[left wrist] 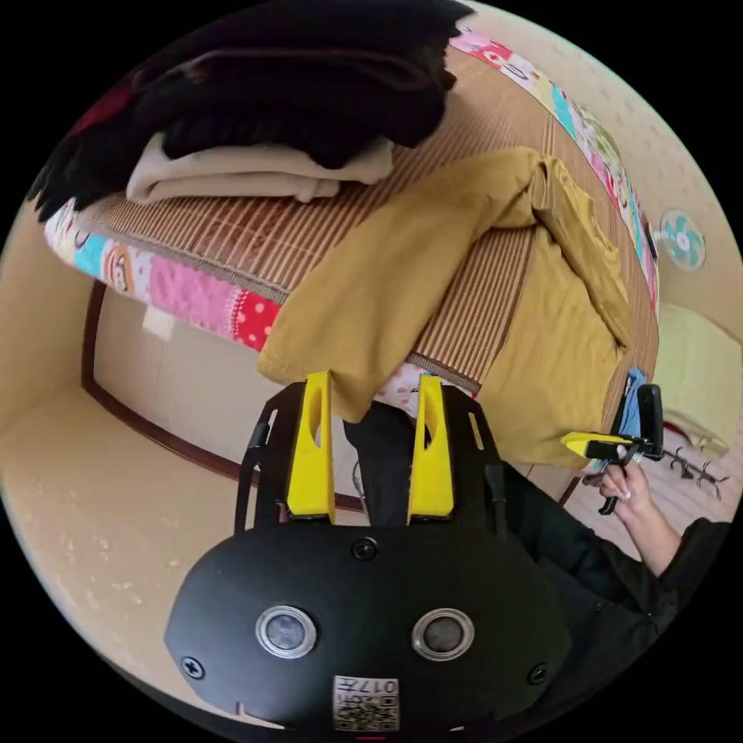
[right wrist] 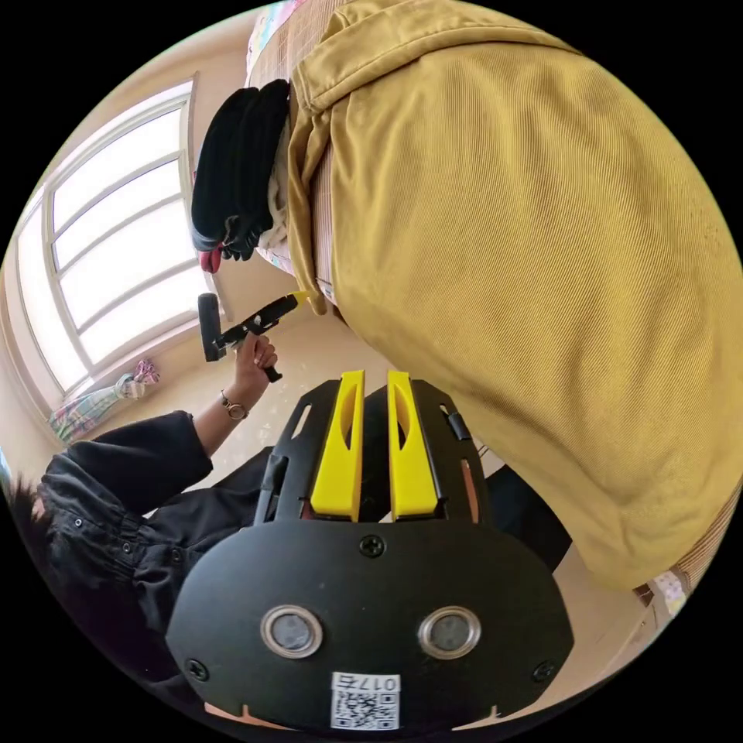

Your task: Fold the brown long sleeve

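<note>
Hovering the left gripper (left wrist: 370, 387), jaws apart, just below the brown long sleeve (left wrist: 464, 286) hanging over the bed (left wrist: 232, 232), readying a grab; right gripper (right wrist: 375, 383) nearly closed, empty.

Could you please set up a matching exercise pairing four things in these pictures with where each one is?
Things:
1. mustard-brown top
2. folded cream garment
3. dark clothes
4. small fan

Places:
A. on top of the stack on the bed
B. against the far wall
C. spread on the woven mat, one sleeve hanging over the bed's edge
D. beneath the dark pile, on the mat

Pairs: 1-C, 2-D, 3-A, 4-B
</note>
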The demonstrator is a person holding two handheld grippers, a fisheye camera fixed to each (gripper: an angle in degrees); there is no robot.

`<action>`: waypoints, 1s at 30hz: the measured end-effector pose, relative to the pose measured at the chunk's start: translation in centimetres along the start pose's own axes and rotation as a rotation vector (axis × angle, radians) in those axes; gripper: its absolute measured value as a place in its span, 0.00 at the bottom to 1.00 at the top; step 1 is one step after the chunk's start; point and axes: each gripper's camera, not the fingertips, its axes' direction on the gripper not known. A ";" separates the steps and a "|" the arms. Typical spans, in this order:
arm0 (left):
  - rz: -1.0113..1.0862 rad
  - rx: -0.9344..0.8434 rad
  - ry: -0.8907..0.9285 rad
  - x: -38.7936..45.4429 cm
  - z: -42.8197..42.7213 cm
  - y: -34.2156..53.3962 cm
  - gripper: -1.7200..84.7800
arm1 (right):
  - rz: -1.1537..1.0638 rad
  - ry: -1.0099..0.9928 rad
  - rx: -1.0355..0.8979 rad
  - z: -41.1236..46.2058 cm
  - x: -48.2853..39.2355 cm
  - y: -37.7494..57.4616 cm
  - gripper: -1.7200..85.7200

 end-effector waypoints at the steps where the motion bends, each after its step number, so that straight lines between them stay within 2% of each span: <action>1: 0.036 -0.023 -0.030 0.8 0.4 -0.5 0.17 | 0.004 0.002 0.001 0.5 0.0 -0.1 0.07; 3: 0.137 -0.140 -0.193 3.1 2.4 -2.5 0.16 | 0.010 0.025 -0.015 2.4 -0.5 -0.8 0.07; 5: 0.179 -0.214 -0.211 3.5 2.3 -3.1 0.13 | -0.021 0.037 -0.045 3.4 -1.6 -1.3 0.08; 7: 0.227 -0.320 -0.148 2.7 1.2 -3.4 0.07 | -0.083 0.058 -0.073 3.9 -3.3 -1.3 0.09; 9: 0.269 -0.388 0.241 0.6 -2.8 -3.3 0.06 | -0.193 0.123 -0.079 3.9 -6.1 -0.9 0.11; 10: 0.270 -0.388 0.356 0.1 -4.2 -3.3 0.06 | -0.226 0.141 -0.073 3.8 -7.0 -0.7 0.12; 12: 0.310 -0.343 0.795 -1.7 -10.9 -3.1 0.06 | -0.357 0.231 -0.012 3.9 -11.2 0.3 0.16; 15: 0.334 -0.183 0.996 -3.0 -19.7 -3.2 0.06 | -0.597 0.383 0.120 5.4 -19.1 2.7 0.20; 19: 0.385 -0.092 1.001 -1.4 -26.5 -3.6 0.07 | -0.842 0.462 0.410 6.4 -28.0 4.6 0.21; 20: 0.413 -0.090 1.002 -0.2 -27.9 -3.9 0.07 | -0.896 0.433 0.511 6.2 -30.2 4.5 0.19; 22: 0.437 -0.095 1.014 1.5 -29.4 -4.3 0.08 | -0.971 0.389 0.526 6.0 -32.4 3.3 0.12; 23: 0.435 -0.063 1.047 2.2 -30.7 -4.5 0.09 | -0.969 0.377 0.508 5.1 -33.2 2.1 0.08; 25: 0.427 0.048 1.123 2.5 -32.9 -4.6 0.12 | -0.915 0.346 0.585 1.2 -33.1 1.7 0.06; 27: 0.430 0.196 1.259 2.2 -34.7 -4.4 0.14 | -0.878 0.295 0.638 -6.2 -31.2 2.7 0.05; 29: 0.422 0.205 1.240 2.9 -33.9 -4.3 0.15 | -0.827 0.238 0.594 -11.7 -28.2 3.5 0.05; 30: 0.391 0.138 1.171 3.9 -32.0 -4.4 0.16 | -0.779 0.229 0.536 -14.9 -25.3 3.9 0.05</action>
